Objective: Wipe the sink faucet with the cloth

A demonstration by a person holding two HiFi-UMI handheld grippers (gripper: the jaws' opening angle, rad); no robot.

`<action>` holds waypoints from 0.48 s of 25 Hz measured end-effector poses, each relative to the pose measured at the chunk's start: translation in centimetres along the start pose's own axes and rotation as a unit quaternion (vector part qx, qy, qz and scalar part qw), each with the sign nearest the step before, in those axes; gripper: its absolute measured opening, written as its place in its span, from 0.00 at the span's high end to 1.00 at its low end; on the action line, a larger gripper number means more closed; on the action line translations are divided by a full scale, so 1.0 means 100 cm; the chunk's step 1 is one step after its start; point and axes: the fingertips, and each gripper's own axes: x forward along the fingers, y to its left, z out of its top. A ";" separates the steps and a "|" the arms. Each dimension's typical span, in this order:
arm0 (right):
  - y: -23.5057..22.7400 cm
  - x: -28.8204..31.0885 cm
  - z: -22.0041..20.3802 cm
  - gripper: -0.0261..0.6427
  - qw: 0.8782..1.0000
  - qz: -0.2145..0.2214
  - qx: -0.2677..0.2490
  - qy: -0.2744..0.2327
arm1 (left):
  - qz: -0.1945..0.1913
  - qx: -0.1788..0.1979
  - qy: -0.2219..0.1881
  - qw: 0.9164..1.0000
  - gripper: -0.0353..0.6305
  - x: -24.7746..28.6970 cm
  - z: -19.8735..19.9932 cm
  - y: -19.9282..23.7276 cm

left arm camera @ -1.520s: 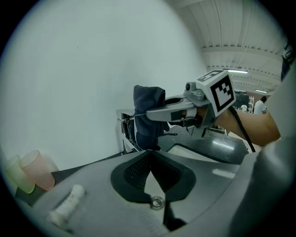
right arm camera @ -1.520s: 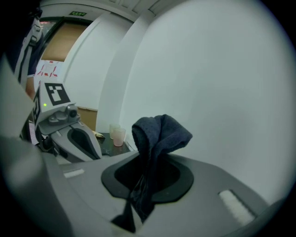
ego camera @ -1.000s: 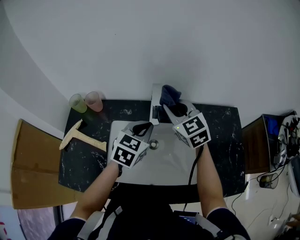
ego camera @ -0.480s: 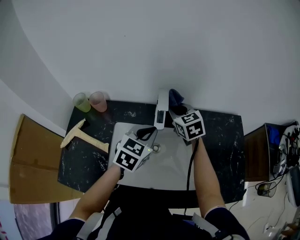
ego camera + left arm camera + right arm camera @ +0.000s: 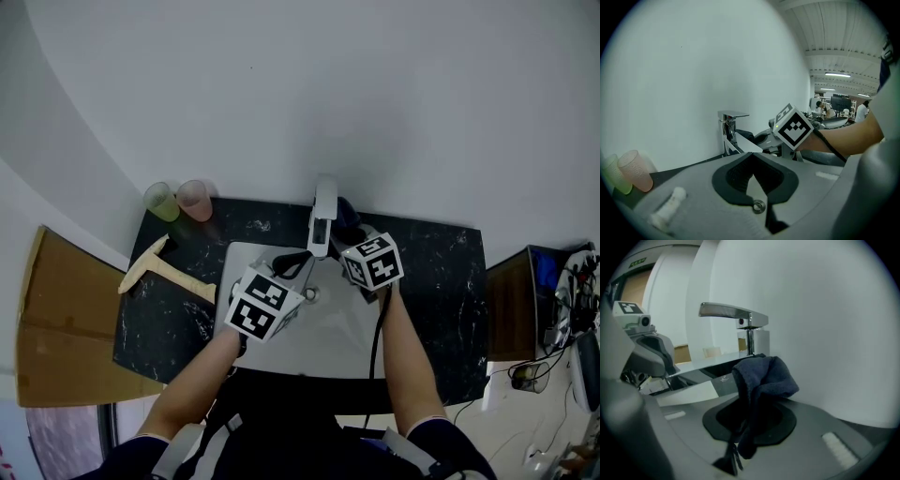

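Right gripper (image 5: 749, 420) pinches the cloth (image 5: 764, 376) near the faucet (image 5: 733, 312); rubbing could pull it loose; left gripper (image 5: 753, 161) closed, empty.

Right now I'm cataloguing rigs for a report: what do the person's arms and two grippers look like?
The left gripper and right gripper have grey bodies with black fingers, and each carries a white cube with black square markers. A black cable runs from the right one along the forearm. The person wears dark short sleeves.
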 end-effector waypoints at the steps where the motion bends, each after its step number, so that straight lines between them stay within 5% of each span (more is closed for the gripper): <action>1: 0.004 -0.001 -0.001 0.87 1.000 0.006 -0.003 -0.004 | -0.001 -0.001 0.000 1.000 0.94 0.000 0.000 0.000; 12: 0.056 -0.005 -0.015 0.87 0.988 0.132 -0.075 0.004 | -0.008 -0.005 -0.001 1.000 0.94 -0.001 0.000 -0.001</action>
